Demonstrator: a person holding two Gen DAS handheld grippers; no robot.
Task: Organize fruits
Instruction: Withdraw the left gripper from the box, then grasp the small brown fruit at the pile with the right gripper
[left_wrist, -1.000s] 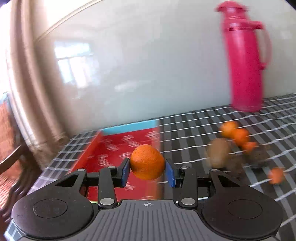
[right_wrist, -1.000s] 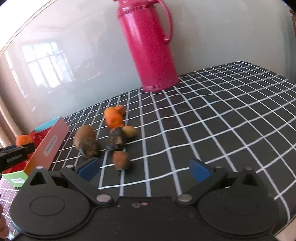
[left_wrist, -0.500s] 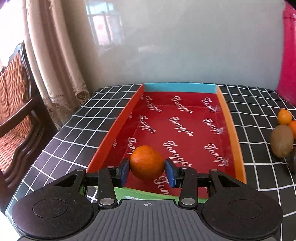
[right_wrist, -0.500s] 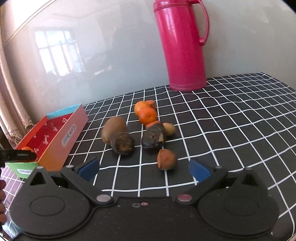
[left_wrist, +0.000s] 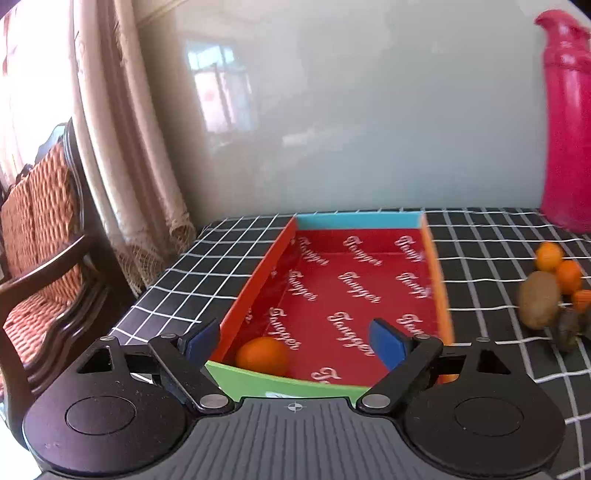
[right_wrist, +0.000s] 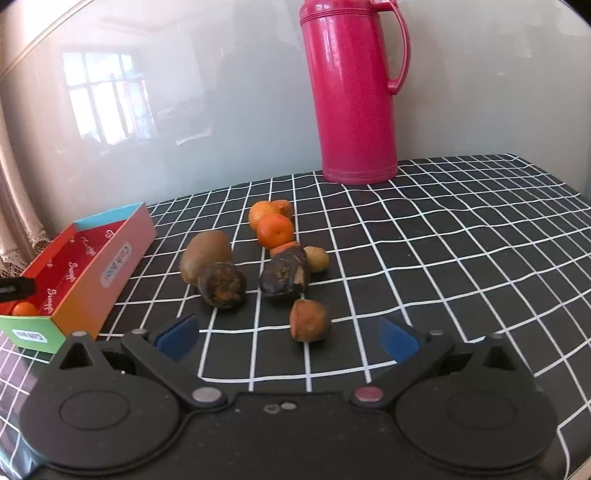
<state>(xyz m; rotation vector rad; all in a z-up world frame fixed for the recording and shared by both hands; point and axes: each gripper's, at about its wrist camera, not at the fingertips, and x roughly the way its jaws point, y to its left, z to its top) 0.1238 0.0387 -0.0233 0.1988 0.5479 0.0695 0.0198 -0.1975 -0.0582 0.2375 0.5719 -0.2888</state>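
Release just happened: the orange (left_wrist: 262, 355), clamped half a second ago, now lies in the near left corner of the red box (left_wrist: 436, 280), so one fruit is sorted. Left gripper (left_wrist: 295, 341) fingers stand wide apart, touching nothing. Further right, the right gripper (right_wrist: 287, 339) hovers empty and spread over the tabletop (right_wrist: 443, 266), the brown fruit (right_wrist: 308, 319) just ahead

The right gripper (right_wrist: 288, 338) is held wide apart over the black, white-gridded desk (right_wrist: 461, 266). Just beyond it, a brownish-orange shrivelled fruit (right_wrist: 309, 319) is seen, with two dark rotten fruits, a brown kiwi (right_wrist: 205, 254) and two orange tangerines farther off. A multicoloured cardboard box (right_wrist: 110, 266) lies at left, a tall pink thermos jug (right_wrist: 354, 92) far.
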